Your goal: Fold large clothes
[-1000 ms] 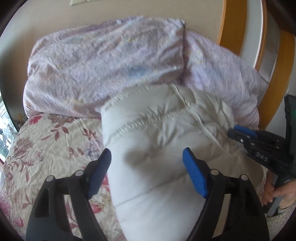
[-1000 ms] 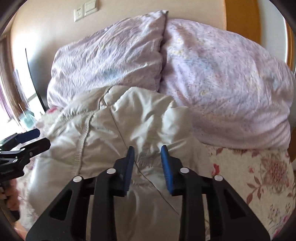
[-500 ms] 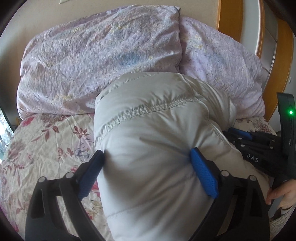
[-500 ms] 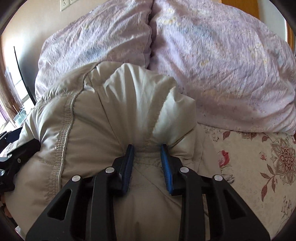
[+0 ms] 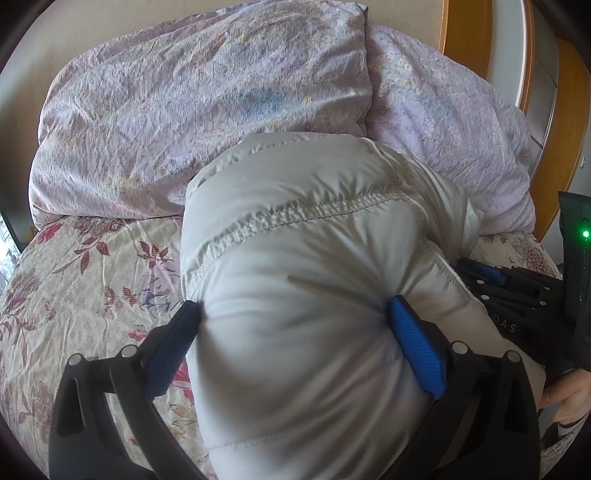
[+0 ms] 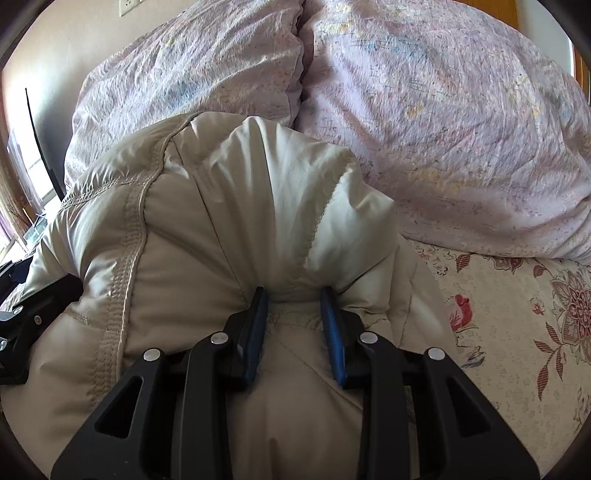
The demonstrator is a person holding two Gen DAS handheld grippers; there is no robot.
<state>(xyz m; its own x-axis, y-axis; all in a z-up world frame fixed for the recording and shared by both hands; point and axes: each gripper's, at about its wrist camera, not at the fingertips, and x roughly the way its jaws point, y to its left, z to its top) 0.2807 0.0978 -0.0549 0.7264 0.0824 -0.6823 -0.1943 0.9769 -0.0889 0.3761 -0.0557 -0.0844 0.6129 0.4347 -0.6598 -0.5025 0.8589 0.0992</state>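
Observation:
A puffy off-white padded jacket (image 5: 306,258) lies bundled on the floral bedspread (image 5: 85,280), its far end against the pillows. My left gripper (image 5: 295,314) straddles the jacket's bulk with its blue pads (image 5: 417,350) wide apart, pressing into both sides. My right gripper (image 6: 293,299) is shut on a pinched fold of the same jacket (image 6: 207,229). The right gripper also shows at the right of the left wrist view (image 5: 517,291). The left gripper's black frame shows at the left edge of the right wrist view (image 6: 22,306).
Two lilac pillows (image 5: 192,110) (image 6: 443,122) lean against the wall behind the jacket. A wooden headboard (image 5: 569,122) curves at the right. A wall socket (image 6: 127,4) is at top left. A window (image 6: 22,206) lies at far left.
Both grippers have pushed forward toward the pillows, and the jacket has bunched up higher. The left pads now press into the jacket's sides. The right gripper keeps its hold.

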